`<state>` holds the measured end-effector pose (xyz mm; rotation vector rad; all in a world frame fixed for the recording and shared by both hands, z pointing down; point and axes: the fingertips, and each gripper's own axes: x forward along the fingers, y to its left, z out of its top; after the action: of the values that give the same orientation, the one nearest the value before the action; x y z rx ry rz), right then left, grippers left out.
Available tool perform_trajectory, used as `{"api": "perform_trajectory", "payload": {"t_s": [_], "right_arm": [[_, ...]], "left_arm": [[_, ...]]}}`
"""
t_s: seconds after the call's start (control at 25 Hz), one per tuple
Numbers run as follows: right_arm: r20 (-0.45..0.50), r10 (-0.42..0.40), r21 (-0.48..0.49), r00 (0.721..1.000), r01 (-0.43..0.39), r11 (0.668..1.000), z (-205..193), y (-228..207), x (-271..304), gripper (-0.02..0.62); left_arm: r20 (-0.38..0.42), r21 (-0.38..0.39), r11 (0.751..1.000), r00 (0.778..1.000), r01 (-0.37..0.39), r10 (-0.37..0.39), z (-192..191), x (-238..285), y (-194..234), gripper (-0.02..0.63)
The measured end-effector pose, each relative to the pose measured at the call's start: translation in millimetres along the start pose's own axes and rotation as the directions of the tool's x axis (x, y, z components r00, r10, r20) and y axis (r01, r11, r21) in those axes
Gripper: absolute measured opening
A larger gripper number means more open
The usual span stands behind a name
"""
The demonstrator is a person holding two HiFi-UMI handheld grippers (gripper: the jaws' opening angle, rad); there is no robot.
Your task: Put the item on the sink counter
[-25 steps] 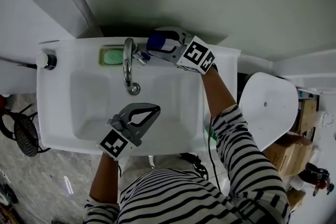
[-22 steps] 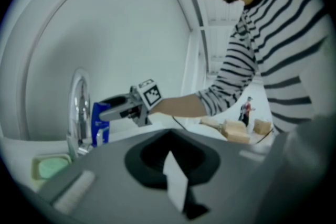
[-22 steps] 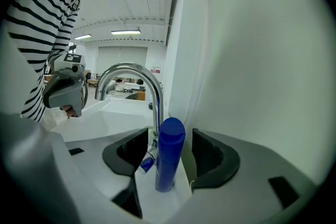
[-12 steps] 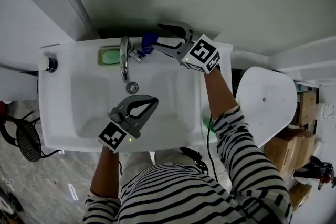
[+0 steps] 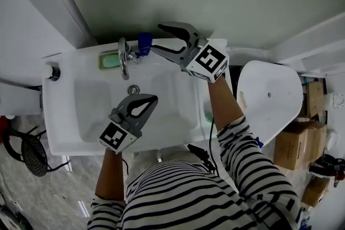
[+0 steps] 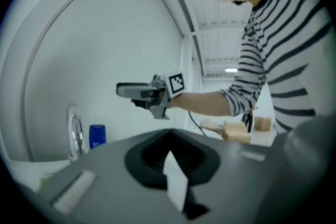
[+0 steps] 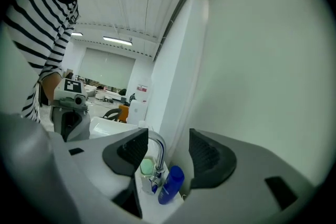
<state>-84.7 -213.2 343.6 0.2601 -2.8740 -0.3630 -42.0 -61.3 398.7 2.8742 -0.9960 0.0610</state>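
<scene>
Status entry, near to far.

Left gripper (image 5: 153,98): clenched, jaws pressed together with nothing between them. Held level over the basin of the sink (image 5: 64,134), drain (image 5: 133,90) just beyond its tips. Judged idle, with no part in the placing.

Right gripper (image 5: 157,36): released, jaws standing wide apart, pads bare, nothing touching either one. Held above the back ledge of the sink, pointing slightly downward toward the wall.

Blue bottle (image 7: 170,184): the task's item, by judgement. Stands upright on the sink counter, below and beyond the right gripper's tips. Visible through the gap between the jaws yet clear of both. Just beside the base of the faucet (image 7: 157,152), on the side toward the right gripper, close against the wall behind.

Green soap dish (image 5: 109,60): on the same ledge, on the far side of the faucet from the right gripper, apart from the bottle.

Progress, as judgement: placing done, with the bottle on the counter, self-supporting and ungripped. Little or nothing left to do; at most, drawing the right gripper clear without brushing bottle or faucet. No second item waiting in either gripper.
</scene>
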Motion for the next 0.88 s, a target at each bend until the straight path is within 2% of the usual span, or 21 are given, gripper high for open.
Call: {"api": "perform_trajectory", "payload": {"t_s": [0.24,0.44,0.72,0.88], "right_arm": [[-0.038,-0.059,-0.013,0.998,0.058,0.998,32.9,27.4,-34.8,0.229],[-0.037,-0.117,-0.003,0.992,0.117,0.993,51.2,56.1,-74.5,0.205],[-0.048,-0.241,0.062,0.969,0.244,0.968,45.1,77.8,-133.5,0.178],[-0.111,-0.288,0.086,0.951,0.298,0.951,28.2,89.4,-166.6,0.174]], "left_arm": [[0.031,0.030,0.999,0.999,0.015,-0.016,17.7,-3.3,-9.7,0.006],[0.052,0.053,0.997,0.997,0.058,-0.061,30.9,1.2,-31.1,0.006],[0.050,0.070,0.989,0.990,0.128,-0.132,36.2,14.0,-58.4,0.006],[0.045,0.060,0.983,0.984,0.172,-0.174,32.9,23.4,-73.6,0.006]]}}
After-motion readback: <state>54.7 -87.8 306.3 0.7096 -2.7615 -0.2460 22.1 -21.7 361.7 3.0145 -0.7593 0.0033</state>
